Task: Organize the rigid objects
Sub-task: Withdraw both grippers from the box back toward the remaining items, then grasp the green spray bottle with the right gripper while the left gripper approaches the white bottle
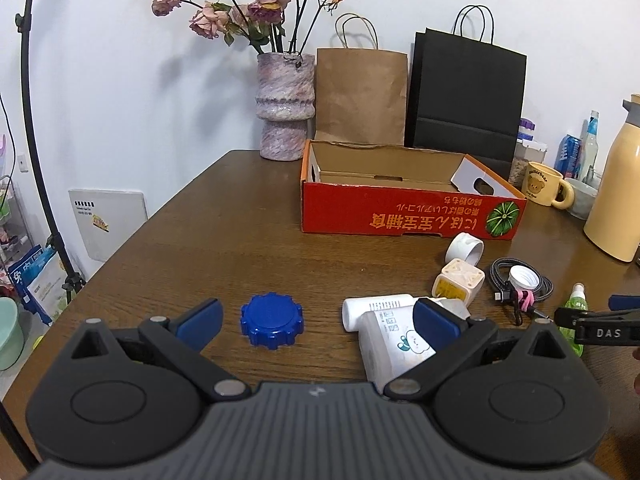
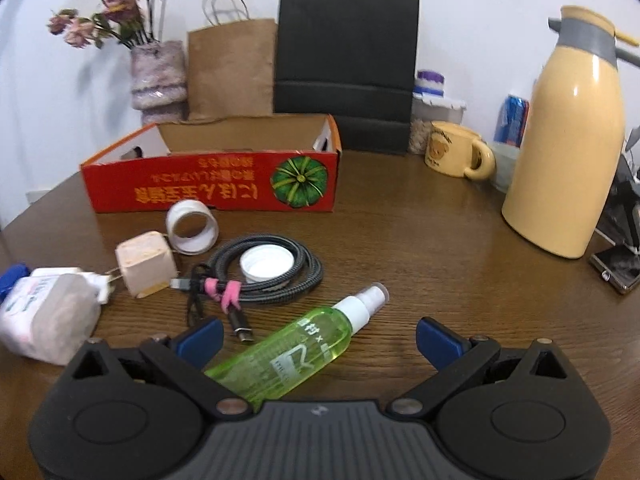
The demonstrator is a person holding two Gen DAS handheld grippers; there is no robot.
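Nearest the lens in the left wrist view, the left gripper (image 1: 318, 322) is spread wide with nothing between its 2 blue fingers (image 1: 200, 322). A blue cap (image 1: 272, 321) sits on the table (image 1: 224, 216) inside that gap, toward the 11 o'clock finger and touching neither. At 1 o'clock, partly behind the other finger, lie 2 white bottles (image 1: 384, 332) on their sides, one across the other.

The right gripper (image 2: 318, 340) is equally wide open and empty. A green spray bottle (image 2: 292, 352) lies on its side between its fingers, nozzle pointing to 1 o'clock, its base running under the gripper body near the 9 o'clock finger (whether it touches that finger I cannot tell).

Further out at 11 o'clock in the right wrist view: a coiled braided cable (image 2: 272, 276) bound with a pink tie, a white cap (image 2: 266, 266) inside the coil, a cream plug adapter (image 2: 146, 266) just beside it, and a white tape ring (image 2: 192, 226) on edge behind.

The red cardboard box (image 2: 212, 184) stands open at 12 o'clock, its print upside down. Behind it are a vase of dried roses (image 1: 284, 108), a brown paper bag (image 1: 360, 96) and a black paper bag (image 1: 468, 96). At 2 o'clock stand a bear mug (image 2: 456, 152) and a tall yellow thermos (image 2: 568, 144).
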